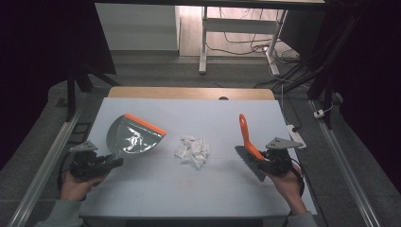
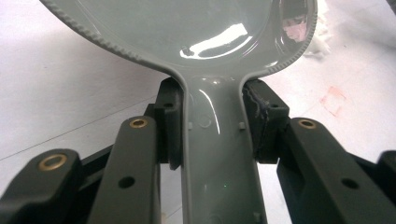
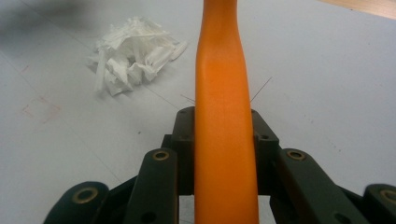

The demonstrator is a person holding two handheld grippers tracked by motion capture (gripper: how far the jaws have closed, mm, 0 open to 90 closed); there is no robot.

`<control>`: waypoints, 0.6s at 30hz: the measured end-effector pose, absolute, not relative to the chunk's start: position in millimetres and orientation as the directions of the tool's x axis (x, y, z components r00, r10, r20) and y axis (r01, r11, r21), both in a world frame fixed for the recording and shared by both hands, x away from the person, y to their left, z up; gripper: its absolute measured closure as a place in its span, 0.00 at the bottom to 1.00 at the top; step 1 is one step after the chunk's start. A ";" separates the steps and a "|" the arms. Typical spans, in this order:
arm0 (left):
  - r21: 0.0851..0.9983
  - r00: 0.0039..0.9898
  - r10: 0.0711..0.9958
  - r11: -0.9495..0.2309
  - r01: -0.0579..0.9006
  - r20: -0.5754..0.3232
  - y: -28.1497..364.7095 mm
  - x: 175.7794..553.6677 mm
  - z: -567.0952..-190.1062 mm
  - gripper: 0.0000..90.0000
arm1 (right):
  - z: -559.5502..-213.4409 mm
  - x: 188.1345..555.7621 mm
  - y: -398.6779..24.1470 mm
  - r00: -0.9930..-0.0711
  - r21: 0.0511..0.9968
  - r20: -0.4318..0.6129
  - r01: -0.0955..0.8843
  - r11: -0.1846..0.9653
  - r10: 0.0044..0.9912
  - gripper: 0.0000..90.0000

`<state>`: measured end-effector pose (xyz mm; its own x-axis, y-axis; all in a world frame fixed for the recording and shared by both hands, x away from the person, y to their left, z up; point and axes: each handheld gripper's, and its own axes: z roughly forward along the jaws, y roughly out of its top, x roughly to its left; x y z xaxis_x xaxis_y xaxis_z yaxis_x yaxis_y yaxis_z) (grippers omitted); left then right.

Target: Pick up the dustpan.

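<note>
Here, left gripper (image 1: pixel 115 162) clamped on grey plastic dustpan with orange lip (image 1: pixel 134 135); right gripper (image 1: pixel 259 159) clamped on orange-handled brush (image 1: pixel 248 138); crumpled white paper scraps (image 1: pixel 193 151) between, on white tabletop (image 1: pixel 189 189).

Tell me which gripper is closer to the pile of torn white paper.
Right, narrowly. The right gripper, shut on the orange-handled brush, sits to the right of the pile of torn white paper. The left gripper, holding the grey dustpan, sits farther off to its left.
</note>
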<state>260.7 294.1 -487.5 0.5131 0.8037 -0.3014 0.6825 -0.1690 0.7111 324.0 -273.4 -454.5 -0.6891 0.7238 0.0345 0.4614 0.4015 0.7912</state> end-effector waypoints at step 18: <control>0.713 0.643 0.714 -0.296 0.635 -0.277 283.6 254.9 -482.6 0.68 | -454.2 323.9 -271.9 -0.696 0.787 0.038 0.463 0.408 0.717 0.78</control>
<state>254.9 283.6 -482.6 0.6432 0.7138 -0.2770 0.6353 -0.2955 0.7135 323.9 -271.9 -454.2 -0.6958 0.7173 0.0377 0.4630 0.4078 0.7870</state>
